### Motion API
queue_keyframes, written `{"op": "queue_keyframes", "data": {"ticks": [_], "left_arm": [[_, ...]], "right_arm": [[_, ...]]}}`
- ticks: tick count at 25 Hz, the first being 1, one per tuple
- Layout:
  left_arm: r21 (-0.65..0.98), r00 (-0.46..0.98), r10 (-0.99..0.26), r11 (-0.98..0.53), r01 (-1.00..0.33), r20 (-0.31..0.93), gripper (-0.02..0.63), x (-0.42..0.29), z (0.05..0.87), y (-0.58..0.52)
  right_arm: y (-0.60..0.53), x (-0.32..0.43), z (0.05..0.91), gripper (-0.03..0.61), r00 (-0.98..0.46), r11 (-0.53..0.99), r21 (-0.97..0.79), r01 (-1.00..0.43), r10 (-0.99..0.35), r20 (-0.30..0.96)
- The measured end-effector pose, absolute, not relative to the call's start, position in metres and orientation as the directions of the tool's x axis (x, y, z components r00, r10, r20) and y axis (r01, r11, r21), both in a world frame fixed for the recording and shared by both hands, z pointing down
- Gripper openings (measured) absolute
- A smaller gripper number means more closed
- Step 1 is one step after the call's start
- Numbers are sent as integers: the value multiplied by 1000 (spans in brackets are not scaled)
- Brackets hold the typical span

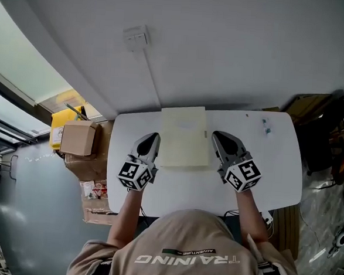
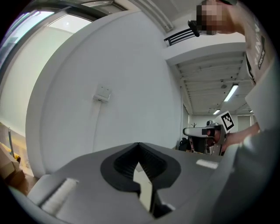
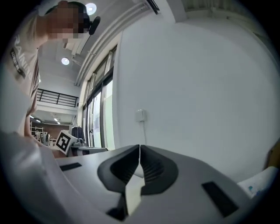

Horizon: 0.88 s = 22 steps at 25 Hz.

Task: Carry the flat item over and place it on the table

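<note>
Nearest, below the near edge of the table: beige shirt and two bare forearms reaching forward. Over the table, left gripper closed tight on the left edge of the flat item, right gripper closed tight on its right edge. In each gripper view, dark ribbed pads meeting at the tips, with a thin cream sliver pinched low between them. Seemingly resting at the middle of the table, toward its far edge: pale cream, rectangular, matte, thin. Probably light and a little bendy, like card or thin foam sheet, so likely to sag if raised by one side alone. Best taken at both opposite long edges, about midway along, as here, and kept level. Smooth face, so a firm pinch wanted, yet not hard enough to crease the edge. Table white, smooth, round-cornered. On its far right part, a small blue-marked scrap, too small to identify. Left of the table, brown cardboard boxes and a yellow container. Beyond the table, plain white wall with a white socket plate and a thin cable dropping toward the table.
</note>
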<state>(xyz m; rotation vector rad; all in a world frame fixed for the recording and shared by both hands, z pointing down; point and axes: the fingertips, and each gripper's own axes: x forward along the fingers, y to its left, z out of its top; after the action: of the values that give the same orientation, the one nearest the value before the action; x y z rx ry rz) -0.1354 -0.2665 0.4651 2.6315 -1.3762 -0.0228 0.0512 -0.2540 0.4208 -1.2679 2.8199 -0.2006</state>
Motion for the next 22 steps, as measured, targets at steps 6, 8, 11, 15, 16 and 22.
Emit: {"op": "queue_keyframes", "data": {"ticks": [6,8,11,15,16,22], "left_arm": [[120,577,-810,-565,-816,105,6,-129,446,-261],[96,570,-814,-562,-821,110,6,-128,433,-259],[83,565,-819,-559,-825,102,6,-125,412,-256],[23,544,-835,-544,-839,81,6,-121,388,-256],[18,542,-837,-543,-840,76,6,-119,384,-256],[-67,542,-835,-549,-833,97,6,-114,377,-252]], "right_arm": [[-239,50,395,6,-653,651,-70,-756,-757,27],[-238,50,394,6,-634,634,-33,-773,-770,66],[-238,48,392,6,-619,623,-1,-783,-778,103],[-231,42,378,6,-653,653,-7,-757,-756,46],[-231,42,376,6,-660,660,-17,-751,-750,43],[-232,36,373,6,-666,666,-17,-745,-743,60]]}}
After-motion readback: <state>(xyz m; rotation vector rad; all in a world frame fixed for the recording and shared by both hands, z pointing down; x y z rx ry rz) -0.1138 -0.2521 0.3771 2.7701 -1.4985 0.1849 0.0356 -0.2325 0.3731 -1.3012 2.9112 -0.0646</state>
